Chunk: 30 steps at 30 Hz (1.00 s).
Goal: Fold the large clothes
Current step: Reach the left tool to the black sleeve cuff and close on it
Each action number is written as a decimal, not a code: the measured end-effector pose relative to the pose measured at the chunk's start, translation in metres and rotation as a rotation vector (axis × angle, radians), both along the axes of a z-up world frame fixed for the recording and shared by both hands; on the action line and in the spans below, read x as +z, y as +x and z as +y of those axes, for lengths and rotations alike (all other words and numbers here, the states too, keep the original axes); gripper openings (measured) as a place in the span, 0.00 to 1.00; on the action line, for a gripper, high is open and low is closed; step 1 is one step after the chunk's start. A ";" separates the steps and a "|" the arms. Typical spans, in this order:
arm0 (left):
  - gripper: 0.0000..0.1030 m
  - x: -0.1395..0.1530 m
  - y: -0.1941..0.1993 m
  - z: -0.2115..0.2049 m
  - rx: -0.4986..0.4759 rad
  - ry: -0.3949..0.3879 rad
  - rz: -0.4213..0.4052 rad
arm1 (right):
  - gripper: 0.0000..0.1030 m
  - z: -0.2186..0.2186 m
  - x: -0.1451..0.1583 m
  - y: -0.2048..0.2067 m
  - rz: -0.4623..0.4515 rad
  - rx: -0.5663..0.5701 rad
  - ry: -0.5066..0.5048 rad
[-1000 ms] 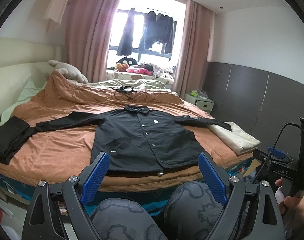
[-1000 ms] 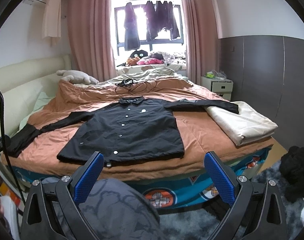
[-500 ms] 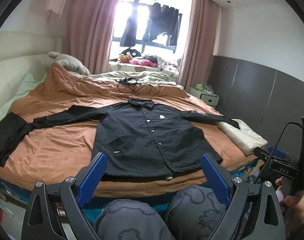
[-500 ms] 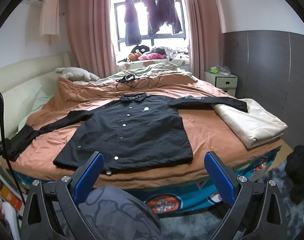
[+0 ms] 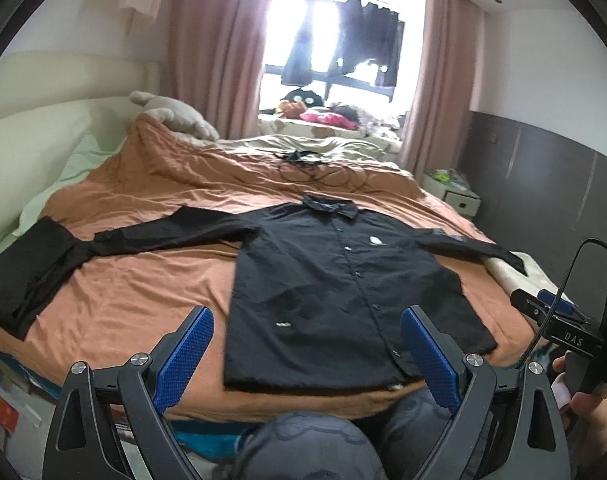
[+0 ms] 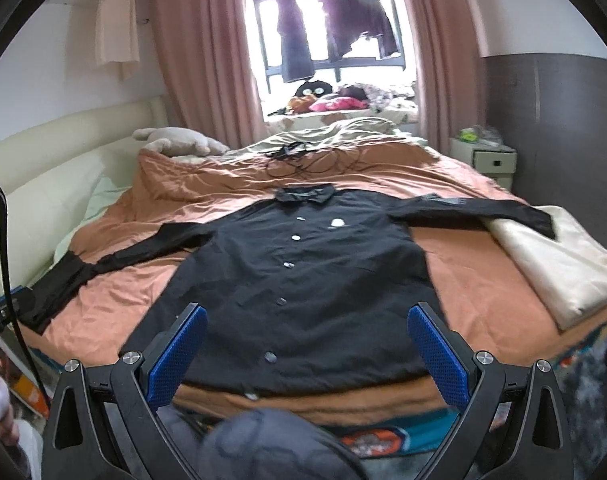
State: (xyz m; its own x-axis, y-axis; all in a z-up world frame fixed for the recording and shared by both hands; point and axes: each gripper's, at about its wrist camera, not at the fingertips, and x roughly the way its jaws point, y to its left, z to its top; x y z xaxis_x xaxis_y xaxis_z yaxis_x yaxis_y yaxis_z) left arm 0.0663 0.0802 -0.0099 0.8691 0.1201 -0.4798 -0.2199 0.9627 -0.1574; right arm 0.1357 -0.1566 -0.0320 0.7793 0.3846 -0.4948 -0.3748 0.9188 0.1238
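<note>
Fingers of the left gripper (image 5: 305,346) and right gripper (image 6: 307,344) are held wide apart, nothing being gripped. A black shirt (image 6: 299,280) is spread flat, sleeves outstretched, buttoned front upward, on the orange bedspread (image 5: 135,280), its hem near the bed's near edge.

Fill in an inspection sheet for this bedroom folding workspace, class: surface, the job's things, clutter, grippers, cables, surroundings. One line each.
Surface: bed with a rumpled orange-brown duvet.
Job's things: black shirt laid flat, front up, buttoned, collar away from the cameras, both sleeves spread out; unfolded.
Clutter: folded cream blanket under one cuff; folded dark garment by the other cuff; plush toy near the headboard.
Grippers: left gripper and right gripper both open, empty, short of the hem.
Cables: black cable tangle beyond the collar.
Surroundings: pink curtains, clothes hanging at the window, nightstand.
</note>
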 end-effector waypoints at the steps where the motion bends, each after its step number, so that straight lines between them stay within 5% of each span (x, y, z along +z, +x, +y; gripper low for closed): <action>1: 0.93 -0.001 0.004 0.005 0.013 -0.003 0.002 | 0.98 0.008 0.000 0.008 0.002 0.012 0.002; 12: 0.93 -0.014 0.060 0.066 0.130 -0.038 0.063 | 0.98 0.078 0.001 0.083 0.027 0.108 0.014; 30: 0.92 -0.042 0.128 0.172 0.300 -0.094 0.168 | 0.98 0.219 -0.037 0.183 0.173 0.257 0.049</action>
State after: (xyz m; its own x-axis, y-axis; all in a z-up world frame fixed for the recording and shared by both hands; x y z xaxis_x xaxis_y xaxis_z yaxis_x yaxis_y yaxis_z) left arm 0.1940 0.2518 -0.0524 0.7102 0.3063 -0.6339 -0.5209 0.8343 -0.1805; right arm 0.3183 0.0624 -0.0691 0.5589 0.5849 -0.5878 -0.5637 0.7879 0.2481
